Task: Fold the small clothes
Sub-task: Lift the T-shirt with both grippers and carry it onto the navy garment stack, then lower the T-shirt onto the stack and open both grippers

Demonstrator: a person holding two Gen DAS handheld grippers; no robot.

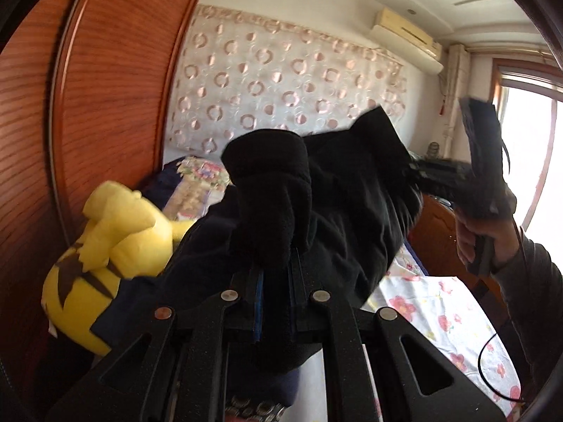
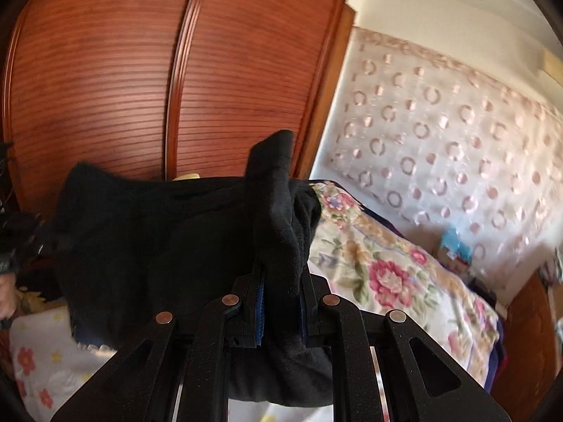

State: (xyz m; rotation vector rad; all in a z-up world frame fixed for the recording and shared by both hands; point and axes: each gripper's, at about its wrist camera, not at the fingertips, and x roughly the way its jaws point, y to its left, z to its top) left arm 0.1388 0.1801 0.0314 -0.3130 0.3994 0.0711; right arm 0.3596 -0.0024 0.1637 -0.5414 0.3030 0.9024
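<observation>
While you hold the black garment (image 1: pixel 337 190) up in the air between your two hands, both claws are clamped on it: the left claw (image 1: pixel 272 274) pinches a thick bunched fold of the fleece, and the right claw (image 2: pixel 281 302) grips another edge where the cloth doubles over on itself. From the left wrist view you can see your right hand (image 1: pixel 489 232) and its tool off to the side, with the fabric stretched between the two. The garment hangs above the bed (image 1: pixel 454 320) with its flowered sheet, clear of the floral quilt (image 2: pixel 390 274) piled further back, and near the yellow plush toy (image 1: pixel 105 246) that leans by the wooden wardrobe (image 2: pixel 105 88).

You can judge the cloth as soft, light and limp, probably fleece, so it will sag and fold wherever it is not supported. It looks grippy rather than slick, so it should not slide out of the pads, yet a thick wad between the jaws may hide which layer you truly hold. You would do best to take it by corners or by a hem, one layer thick, so it spreads flat when you lower it onto the bed for the fold
</observation>
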